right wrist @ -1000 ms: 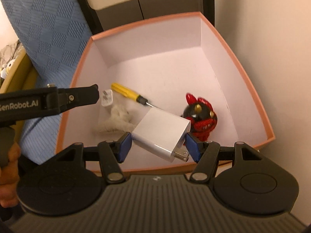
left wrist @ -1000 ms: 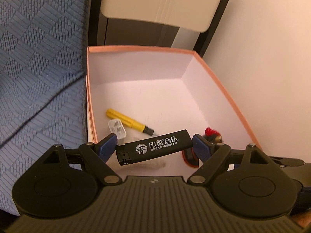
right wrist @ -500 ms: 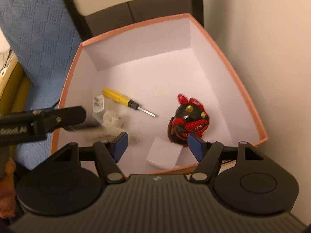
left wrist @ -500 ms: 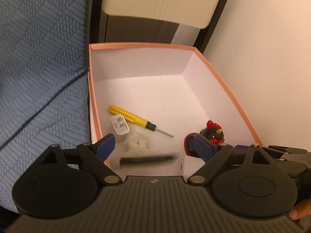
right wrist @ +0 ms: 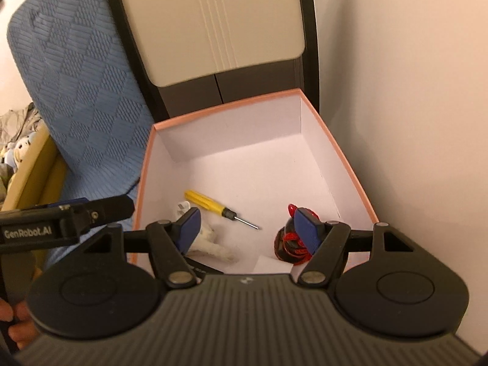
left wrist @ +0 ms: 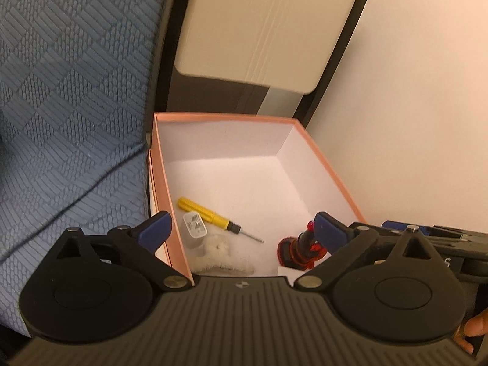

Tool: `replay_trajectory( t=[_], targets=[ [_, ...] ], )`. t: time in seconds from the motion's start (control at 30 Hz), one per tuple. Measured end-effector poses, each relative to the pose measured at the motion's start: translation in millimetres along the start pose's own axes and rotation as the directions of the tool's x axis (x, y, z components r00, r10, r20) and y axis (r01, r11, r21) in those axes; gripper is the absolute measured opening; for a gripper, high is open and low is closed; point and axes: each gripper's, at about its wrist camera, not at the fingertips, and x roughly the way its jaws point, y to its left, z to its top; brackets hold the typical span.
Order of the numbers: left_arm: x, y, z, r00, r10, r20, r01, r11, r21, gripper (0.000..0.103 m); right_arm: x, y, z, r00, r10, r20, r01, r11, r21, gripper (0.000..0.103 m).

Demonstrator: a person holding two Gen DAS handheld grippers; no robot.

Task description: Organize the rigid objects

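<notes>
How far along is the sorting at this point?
Done: the yellow-handled screwdriver, red-and-black figurine, small white plug and fluffy white piece lie in the pink-rimmed box. In hand: nothing; left gripper and right gripper are open. Left: no further items visible.

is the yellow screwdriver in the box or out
In. The yellow screwdriver lies flat on the floor of the pink box, inside its walls.
</notes>
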Motion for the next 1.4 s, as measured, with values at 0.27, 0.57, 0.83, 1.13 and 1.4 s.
replay_trajectory(
  t=[0.27, 0.57, 0.83, 1.13, 1.4],
  targets=[
    [-50, 3, 5, 0.992, -0.033, 0.118, 0.028, 0.999, 0.043, 0.101, -31, 19, -2, 0.998, 0.002, 0.067, -0.002, 1.0, -0.009, 0.07],
    [-79, 8, -4, 0.98, -0.027, 0.196, 0.014, 0.998, 0.068, 0.102, -52, 34, -18, 0.994, 0.009, 0.105, -0.007, 1.0, -0.012, 0.07],
    [-100, 12, -25, 0.982, 0.013, 0.19, -0.027, 0.997, 0.072, 0.102, -66, 38, -36, 0.992, 0.011, 0.126, -0.013, 1.0, 0.015, 0.07],
    [-111, 26, -54, 0.987, 0.072, 0.141, -0.085, 0.993, 0.087, 0.102, -70, 48, -68, 0.993, 0.003, 0.115, -0.007, 0.999, 0.033, 0.07],
    [-113, 44, -66, 0.987, 0.121, 0.106, -0.129, 0.989, 0.076, 0.102, -67, 58, -84, 0.992, -0.039, 0.12, 0.037, 0.999, 0.015, 0.072]
  ],
)
